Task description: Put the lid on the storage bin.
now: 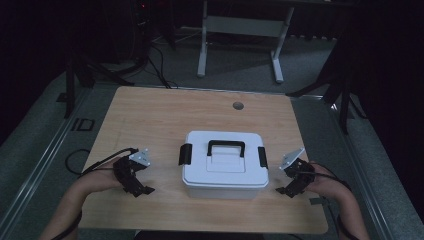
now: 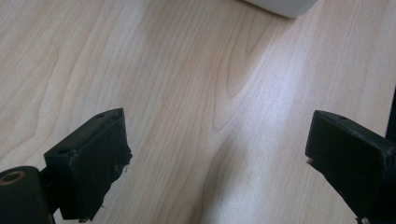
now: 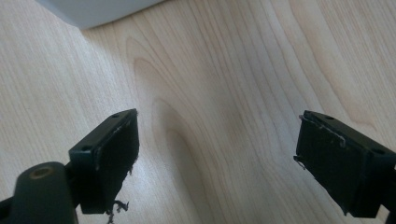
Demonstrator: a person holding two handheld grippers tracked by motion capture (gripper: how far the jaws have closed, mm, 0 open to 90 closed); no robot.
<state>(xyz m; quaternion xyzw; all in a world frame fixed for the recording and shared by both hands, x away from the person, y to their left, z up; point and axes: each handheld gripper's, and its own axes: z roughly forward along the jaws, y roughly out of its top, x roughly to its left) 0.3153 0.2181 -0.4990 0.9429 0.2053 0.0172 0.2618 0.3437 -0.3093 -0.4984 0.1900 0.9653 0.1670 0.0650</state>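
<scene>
Wood-grain laminate covers the counter (image 1: 150, 115), which is seen in the high view as a pale rectangular top with a round cable port (image 1: 238, 105) near its far edge. Dark grey carpeted floor (image 1: 45, 145) surrounds it, black tripod legs are seen at both sides, and the white frame of another table (image 1: 240, 30) stands further back in a dim room.

A white plastic storage box (image 1: 224, 165) is set near the middle of the counter, toward the near edge. Its lid is closed, with a black carry handle (image 1: 226, 146) lying on top and a black latch (image 1: 185, 154) on each short side.

In the high view the left tool (image 1: 142, 190) is held just left of the box and the right tool (image 1: 282, 190) just right of it, both apart from the box and low over the wood. Each is gripped by a hand with the forearm entering from the bottom edge, and each is angled inward toward the box's near corners.

Detail that the high view lacks is given by the gripper views: the jaws of both tools are spread wide with nothing between them, frayed padding is seen on their inner faces, and a rounded white corner of the box is caught at the top edge of each picture.
</scene>
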